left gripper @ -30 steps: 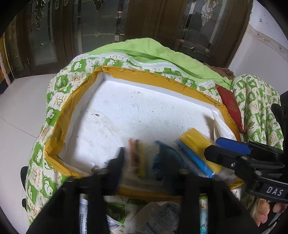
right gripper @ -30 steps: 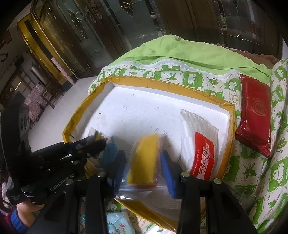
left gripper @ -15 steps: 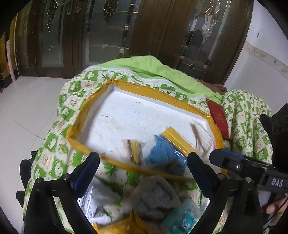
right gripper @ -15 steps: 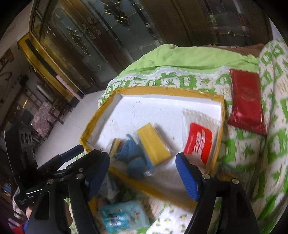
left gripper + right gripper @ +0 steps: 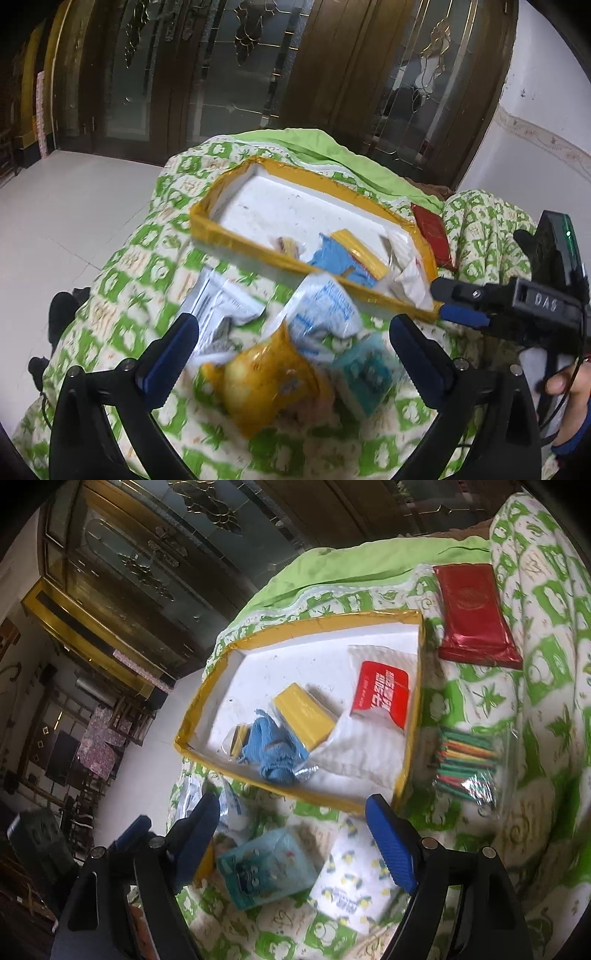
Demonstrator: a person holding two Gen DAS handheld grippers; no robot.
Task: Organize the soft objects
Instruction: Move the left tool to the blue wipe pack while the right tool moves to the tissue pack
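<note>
A white foam tray with a yellow taped rim lies on the green-patterned quilt. In it lie a blue cloth, a yellow sponge and a white-and-red pouch. My left gripper hovers over loose packets in front of the tray: a yellow packet, a teal pack and a white-blue sachet. Its jaws are opening and grip nothing. My right gripper hangs above the teal pack, its jaws also opening and empty.
A red packet and a clear bag of coloured sticks lie right of the tray. A white pack with yellow prints sits by the teal one. Tiled floor drops away on the left; dark wooden glass doors stand behind.
Both grippers let go of the bagged cloth and sponge inside the tray, spread their jaws wide and drew back toward the loose packets in front of it.
</note>
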